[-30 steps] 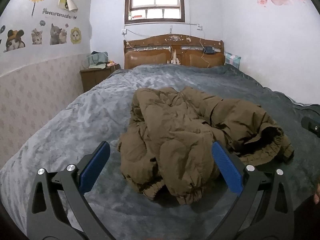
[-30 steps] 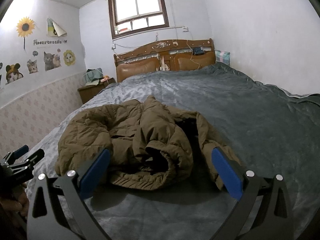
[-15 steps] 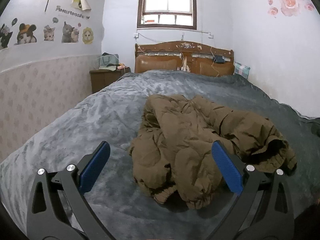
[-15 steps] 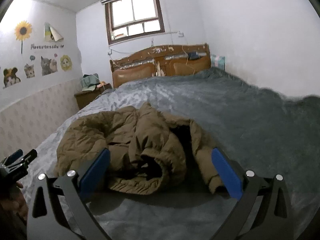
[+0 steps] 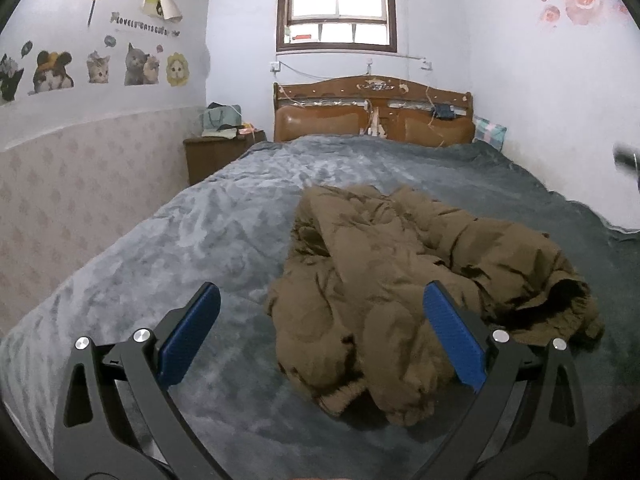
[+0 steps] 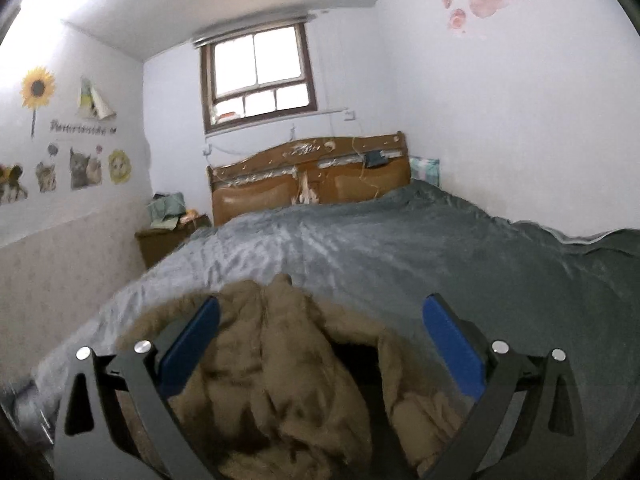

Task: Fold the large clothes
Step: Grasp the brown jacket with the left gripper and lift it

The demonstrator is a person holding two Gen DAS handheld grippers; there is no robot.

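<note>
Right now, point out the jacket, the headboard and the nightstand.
brown jacket (image 5: pixel 404 280): left wrist view, on its crumpled quilted middle.
headboard (image 5: pixel 372 114): left wrist view, on the padded centre panel.
nightstand (image 5: pixel 212 156): left wrist view, on its wooden front.

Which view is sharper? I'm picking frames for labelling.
Left wrist view: sharp, the brown jacket shows crisp creases on the grey bedspread; the window is blown out. Right wrist view: motion-blurred, jacket smeared, wall stickers soft.
</note>
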